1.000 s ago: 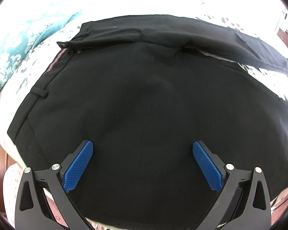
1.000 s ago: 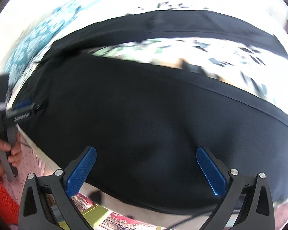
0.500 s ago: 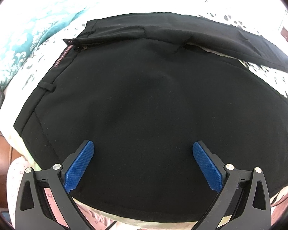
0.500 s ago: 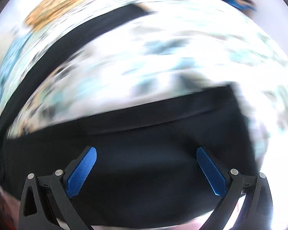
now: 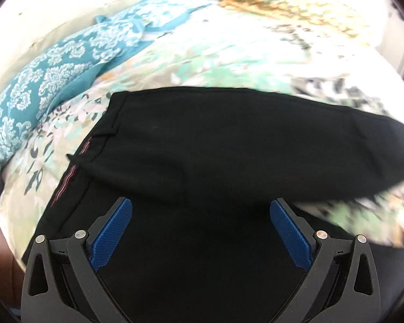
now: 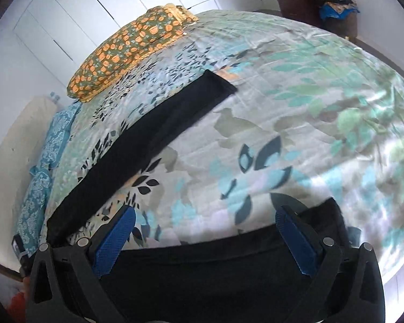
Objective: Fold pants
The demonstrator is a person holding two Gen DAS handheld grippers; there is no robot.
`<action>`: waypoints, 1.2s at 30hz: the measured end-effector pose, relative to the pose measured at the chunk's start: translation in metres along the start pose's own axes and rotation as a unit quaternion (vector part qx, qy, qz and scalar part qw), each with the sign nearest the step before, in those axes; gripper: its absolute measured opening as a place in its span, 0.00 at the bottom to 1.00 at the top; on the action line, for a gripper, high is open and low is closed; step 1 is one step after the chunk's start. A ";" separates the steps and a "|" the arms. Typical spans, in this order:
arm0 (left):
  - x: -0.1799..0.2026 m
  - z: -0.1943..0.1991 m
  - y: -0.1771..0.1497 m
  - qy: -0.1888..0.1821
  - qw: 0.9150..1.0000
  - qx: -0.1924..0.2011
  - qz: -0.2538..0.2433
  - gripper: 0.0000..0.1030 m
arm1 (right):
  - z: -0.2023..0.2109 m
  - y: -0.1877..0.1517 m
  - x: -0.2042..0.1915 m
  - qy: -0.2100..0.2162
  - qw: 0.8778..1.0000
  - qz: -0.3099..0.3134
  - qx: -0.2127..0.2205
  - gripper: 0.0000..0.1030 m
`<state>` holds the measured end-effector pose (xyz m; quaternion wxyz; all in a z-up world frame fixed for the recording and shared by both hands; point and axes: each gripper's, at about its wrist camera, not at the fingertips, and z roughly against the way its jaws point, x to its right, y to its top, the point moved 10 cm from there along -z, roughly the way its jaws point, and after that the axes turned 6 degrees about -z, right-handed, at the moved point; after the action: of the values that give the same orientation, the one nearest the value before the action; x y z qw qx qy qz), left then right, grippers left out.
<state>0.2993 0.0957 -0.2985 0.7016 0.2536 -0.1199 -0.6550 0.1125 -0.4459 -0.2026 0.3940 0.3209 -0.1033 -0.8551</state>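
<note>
Black pants [image 5: 229,145] lie spread on a bed with a floral sheet [image 5: 202,62]. In the left wrist view the waistband with a striped inner lining [image 5: 67,180] is at the left, and the far leg stretches right. My left gripper [image 5: 200,231] is open and empty over the seat area. In the right wrist view the far leg [image 6: 153,145] runs diagonally away, and the near leg's end [image 6: 229,263] lies under my right gripper [image 6: 204,238], which is open and empty.
A teal patterned pillow [image 5: 48,86] and an orange-print pillow [image 6: 129,51] lie at the bed's head. White wardrobe doors [image 6: 99,8] stand behind. A dark cabinet with piled clothes [image 6: 334,2] stands at the far right. The bed's edge is close below the grippers.
The left gripper has moved forward over the pants toward the far leg. The right gripper swung right along the near leg to its end. Both stay open.
</note>
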 end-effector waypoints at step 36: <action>0.001 -0.030 -0.023 -0.024 0.996 0.068 0.052 1.00 | -0.095 0.100 -0.107 -0.012 0.959 0.281 -0.012 0.05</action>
<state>0.2945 0.1005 -0.3362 0.7130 0.2781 -0.1939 -0.6137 0.2848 -0.4263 -0.1836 0.6214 0.2640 -0.1833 -0.7145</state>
